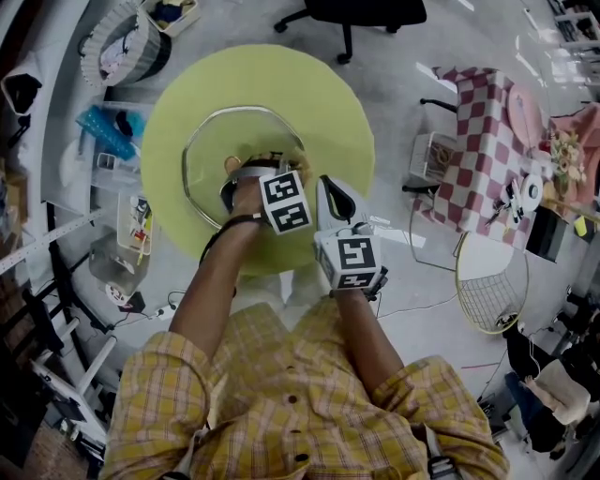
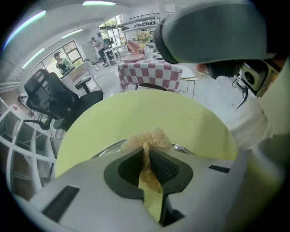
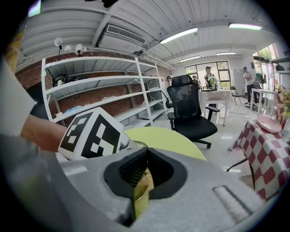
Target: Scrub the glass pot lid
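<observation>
Here the glass lid (image 1: 217, 150) lies flat on the round yellow-green table (image 1: 328, 103), its metal rim ringing the clear pane. The left tool (image 1: 246, 178) is over the near part of the lid, inside the rim. In the left gripper view its jaws are pressed together on a tan, fibrous scrubber (image 2: 152, 138), and a tuft of it fans out past the tips of the left tool (image 2: 147, 150). Just beyond the tuft, that view shows the curve of the lid's rim (image 2: 182, 147) against the table (image 2: 190, 118). Whether the scrubber actually touches the glass cannot be told from any view.

The right tool (image 1: 330, 192) is just off the lid's right side, outside the rim and over the table's near edge, close beside the left tool's marker cube (image 1: 284, 202). In the right gripper view the jaws of the right tool (image 3: 145, 150) meet at the tips. Through the slit behind them only a strip of yellow-green and something brownish shows, too unclear to name. The same view has the left tool's marker cube (image 3: 93, 133) at its left and the table (image 3: 167, 138) ahead.

Beyond the far side of the lid, past the table's edge, stands a black office chair (image 1: 366, 14). Well off to the lid's right is a red-and-white checked cloth (image 1: 487, 131)
</observation>
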{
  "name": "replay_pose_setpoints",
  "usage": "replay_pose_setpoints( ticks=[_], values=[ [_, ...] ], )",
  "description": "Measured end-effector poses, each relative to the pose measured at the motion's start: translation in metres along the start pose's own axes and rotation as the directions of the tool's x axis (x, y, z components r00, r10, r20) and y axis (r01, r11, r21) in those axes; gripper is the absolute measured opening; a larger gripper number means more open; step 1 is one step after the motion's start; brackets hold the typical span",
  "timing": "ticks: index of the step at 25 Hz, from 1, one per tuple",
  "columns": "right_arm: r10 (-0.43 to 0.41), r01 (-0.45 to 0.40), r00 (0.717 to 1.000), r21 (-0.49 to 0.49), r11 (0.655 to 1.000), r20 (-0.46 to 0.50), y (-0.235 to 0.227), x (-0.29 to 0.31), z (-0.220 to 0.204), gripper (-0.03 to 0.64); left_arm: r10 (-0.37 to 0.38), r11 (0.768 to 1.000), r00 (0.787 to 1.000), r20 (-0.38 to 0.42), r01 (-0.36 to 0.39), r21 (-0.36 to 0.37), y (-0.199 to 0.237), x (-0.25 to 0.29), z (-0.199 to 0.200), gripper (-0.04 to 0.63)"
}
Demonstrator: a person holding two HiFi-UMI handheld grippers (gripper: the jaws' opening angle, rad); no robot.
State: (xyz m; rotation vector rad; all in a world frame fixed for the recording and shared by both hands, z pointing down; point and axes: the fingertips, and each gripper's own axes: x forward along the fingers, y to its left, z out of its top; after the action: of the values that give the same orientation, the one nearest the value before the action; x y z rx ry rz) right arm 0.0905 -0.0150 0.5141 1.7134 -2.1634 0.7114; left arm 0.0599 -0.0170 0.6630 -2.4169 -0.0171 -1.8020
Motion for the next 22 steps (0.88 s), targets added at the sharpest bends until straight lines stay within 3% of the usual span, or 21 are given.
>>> replay_pose_setpoints(
  ticks=[22],
  values=[
    [0.015,-0.015,1.000,-0.001,1.000,-0.011,0.002,0.018,0.004,-0.003,0.059,0.993,0.998,0.019,-0.056,-0.105,0.054,0.001,-0.006,0.041]
  ],
)
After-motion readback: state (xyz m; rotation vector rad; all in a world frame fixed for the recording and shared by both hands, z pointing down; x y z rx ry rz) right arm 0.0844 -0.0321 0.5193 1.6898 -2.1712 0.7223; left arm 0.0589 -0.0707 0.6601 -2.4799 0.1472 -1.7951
